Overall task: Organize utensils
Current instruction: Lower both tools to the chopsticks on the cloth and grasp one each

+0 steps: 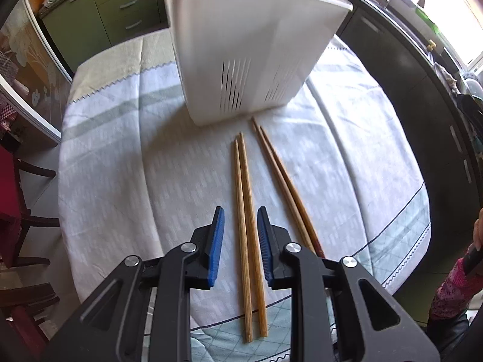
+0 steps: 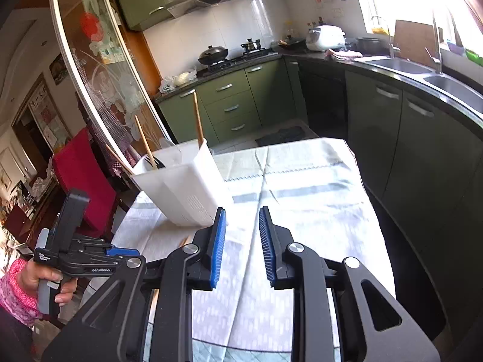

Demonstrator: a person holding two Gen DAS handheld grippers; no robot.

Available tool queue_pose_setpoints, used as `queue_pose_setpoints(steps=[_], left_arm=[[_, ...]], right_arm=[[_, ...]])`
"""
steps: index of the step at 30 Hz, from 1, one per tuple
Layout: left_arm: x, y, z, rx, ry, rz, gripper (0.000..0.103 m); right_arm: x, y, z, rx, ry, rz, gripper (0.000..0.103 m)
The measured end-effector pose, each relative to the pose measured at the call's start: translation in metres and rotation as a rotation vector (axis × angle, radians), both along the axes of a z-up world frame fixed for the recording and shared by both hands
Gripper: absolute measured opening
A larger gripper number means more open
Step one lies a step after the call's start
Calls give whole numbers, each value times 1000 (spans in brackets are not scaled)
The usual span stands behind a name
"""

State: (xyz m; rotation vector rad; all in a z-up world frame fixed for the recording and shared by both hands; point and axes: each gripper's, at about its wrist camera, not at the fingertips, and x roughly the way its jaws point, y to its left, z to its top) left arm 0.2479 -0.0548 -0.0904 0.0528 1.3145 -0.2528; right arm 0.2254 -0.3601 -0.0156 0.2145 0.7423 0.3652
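A white slotted utensil holder (image 1: 244, 57) stands on the cloth-covered table (image 1: 126, 157) with several wooden sticks poking out of its top. It also shows in the right wrist view (image 2: 181, 187). Two pairs of wooden chopsticks lie in front of it: a light pair (image 1: 246, 211) and a darker pair (image 1: 283, 181) to its right. My left gripper (image 1: 240, 220) is open, its blue pads either side of the light pair, just above it. My right gripper (image 2: 241, 220) is open and empty above the cloth, right of the holder. The left gripper's body (image 2: 78, 256) shows in the right wrist view.
Green kitchen cabinets (image 2: 232, 105) and a stove with pots (image 2: 229, 54) stand beyond the table. A dark counter with a sink (image 2: 422, 72) runs along the right. A red chair (image 2: 81, 181) and a glass sliding door (image 2: 99, 69) are on the left.
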Motion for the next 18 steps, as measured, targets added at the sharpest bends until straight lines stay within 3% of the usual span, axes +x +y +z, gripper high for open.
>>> queue_pose_setpoints(steps=[8, 16, 18], left_arm=[[2, -10, -36, 69, 50, -16, 18], [4, -24, -46, 129, 42, -34, 11], [6, -28, -50, 136, 46, -36, 11]], right_arm=[[-37, -47, -42, 40, 90, -47, 23], [-42, -52, -34, 76, 92, -28, 23], [-41, -47, -30, 87, 94, -18, 28]])
